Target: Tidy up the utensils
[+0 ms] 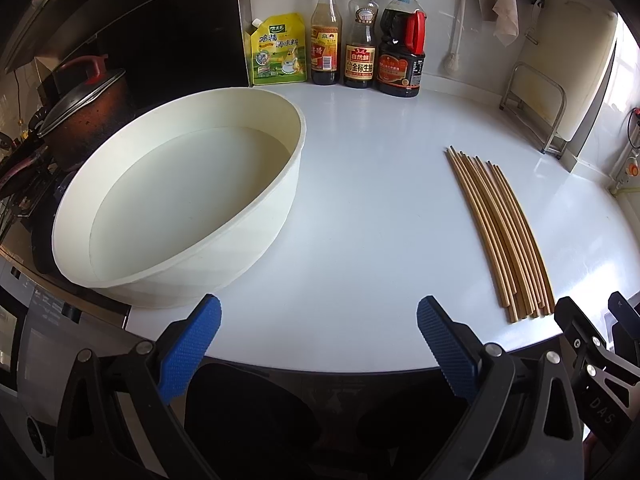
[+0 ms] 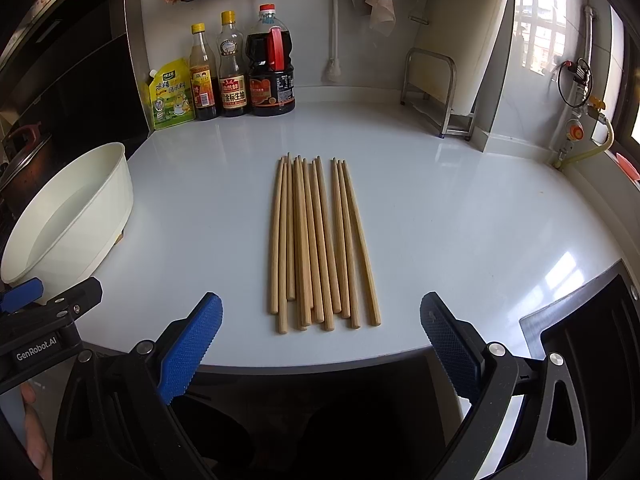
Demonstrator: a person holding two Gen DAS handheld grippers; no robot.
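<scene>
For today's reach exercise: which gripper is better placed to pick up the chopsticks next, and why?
Probably the right gripper: the chopsticks lie straight ahead between its open fingers. The left gripper faces bare countertop beside the white basin, chopsticks off to its right.

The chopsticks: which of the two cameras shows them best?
The right wrist view: the chopsticks lie centred, full length, just ahead of the open right gripper. The left wrist view shows them off to the right, bent by the lens.

- Left gripper: 2 blue-padded fingers spread wide, nothing between them.
- Right gripper: 2 fingers equally wide apart, empty, level beside the left.
</scene>
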